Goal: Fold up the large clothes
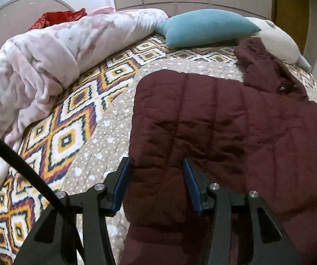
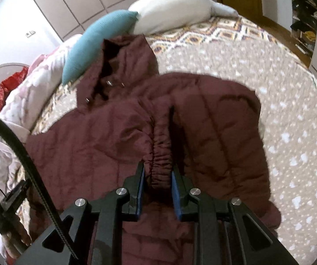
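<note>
A bed covered by a quilted bedspread (image 1: 105, 119), taupe with small white dots and bands of orange, navy and white diamonds. A dark maroon puffer jacket (image 1: 213, 121) lies spread flat on it, directly under and ahead of the left gripper's fingers (image 1: 123, 176), its hood (image 2: 123, 66) farthest from them. Left of those fingers, a rumpled pale pink blanket (image 1: 37, 66) is heaped along the bed's edge. Beyond the jacket, far ahead of the fingers, rest a teal cushion (image 1: 204, 26) and, touching it, a white plush toy (image 2: 174, 11).
</note>
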